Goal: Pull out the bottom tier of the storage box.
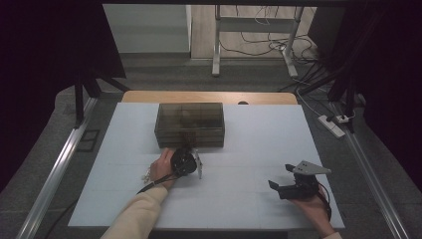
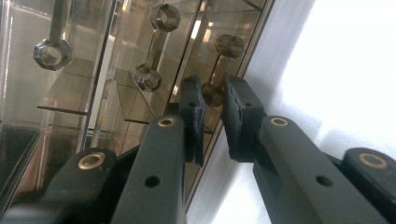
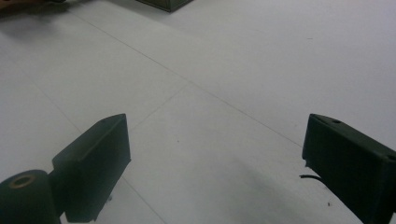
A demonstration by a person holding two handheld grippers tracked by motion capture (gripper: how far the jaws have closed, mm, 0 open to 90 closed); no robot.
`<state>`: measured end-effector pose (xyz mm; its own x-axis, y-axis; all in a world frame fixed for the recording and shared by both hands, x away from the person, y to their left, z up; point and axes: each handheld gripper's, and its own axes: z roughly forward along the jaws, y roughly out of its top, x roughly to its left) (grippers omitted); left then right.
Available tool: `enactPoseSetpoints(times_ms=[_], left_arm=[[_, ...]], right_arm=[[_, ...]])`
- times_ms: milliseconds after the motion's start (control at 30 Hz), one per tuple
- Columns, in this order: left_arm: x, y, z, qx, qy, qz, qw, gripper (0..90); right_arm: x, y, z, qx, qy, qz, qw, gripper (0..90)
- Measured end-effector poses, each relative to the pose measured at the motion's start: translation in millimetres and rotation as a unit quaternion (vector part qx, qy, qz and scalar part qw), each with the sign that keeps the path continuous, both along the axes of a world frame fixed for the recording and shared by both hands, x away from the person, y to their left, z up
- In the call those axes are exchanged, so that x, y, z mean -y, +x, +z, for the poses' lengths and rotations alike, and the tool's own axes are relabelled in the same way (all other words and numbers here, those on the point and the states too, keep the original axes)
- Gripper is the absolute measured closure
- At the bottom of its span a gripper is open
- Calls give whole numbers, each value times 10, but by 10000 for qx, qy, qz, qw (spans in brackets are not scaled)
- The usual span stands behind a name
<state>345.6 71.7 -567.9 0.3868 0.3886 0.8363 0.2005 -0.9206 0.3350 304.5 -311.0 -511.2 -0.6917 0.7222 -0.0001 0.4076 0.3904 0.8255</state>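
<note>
A smoky see-through drawer box (image 1: 189, 122) stands at the middle back of the white table (image 1: 249, 149). My left gripper (image 1: 189, 148) is up against its front face, held by a hand in a cream sleeve. In the left gripper view the box front (image 2: 93, 93) has three dumbbell-shaped handles. The jaws of the left gripper (image 2: 212, 100) are closed narrowly on the lower knob of the nearest handle (image 2: 219, 60). My right gripper (image 1: 280, 177) rests low near the table's front right corner. Its jaws (image 3: 217, 126) stand wide apart with bare table between them.
Metal rails (image 1: 59, 164) run along both sides of the table. A power strip (image 1: 332, 124) and cables lie on the floor at the right. A metal desk frame (image 1: 217, 45) stands beyond the far edge. A small pale object (image 1: 147, 175) lies by the left wrist.
</note>
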Motion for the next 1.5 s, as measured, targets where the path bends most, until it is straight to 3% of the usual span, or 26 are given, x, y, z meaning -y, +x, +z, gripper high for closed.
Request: enactPoseSetpoints(times_ms=[600, 1300, 1500], left_arm=[[12, -14, -20, 160, 238, -126, 9995, 793], [-22, -2, -6, 4, -66, -23, 10000, 775], [3, 1, -6, 10, -42, 43, 10000, 766]], right_arm=[[-1, -2, 1, -3, -27, 13, 10000, 74], [4, 0, -1, -8, -34, -8, 10000, 74], [-4, 2, -4, -10, -38, -5, 10000, 74]])
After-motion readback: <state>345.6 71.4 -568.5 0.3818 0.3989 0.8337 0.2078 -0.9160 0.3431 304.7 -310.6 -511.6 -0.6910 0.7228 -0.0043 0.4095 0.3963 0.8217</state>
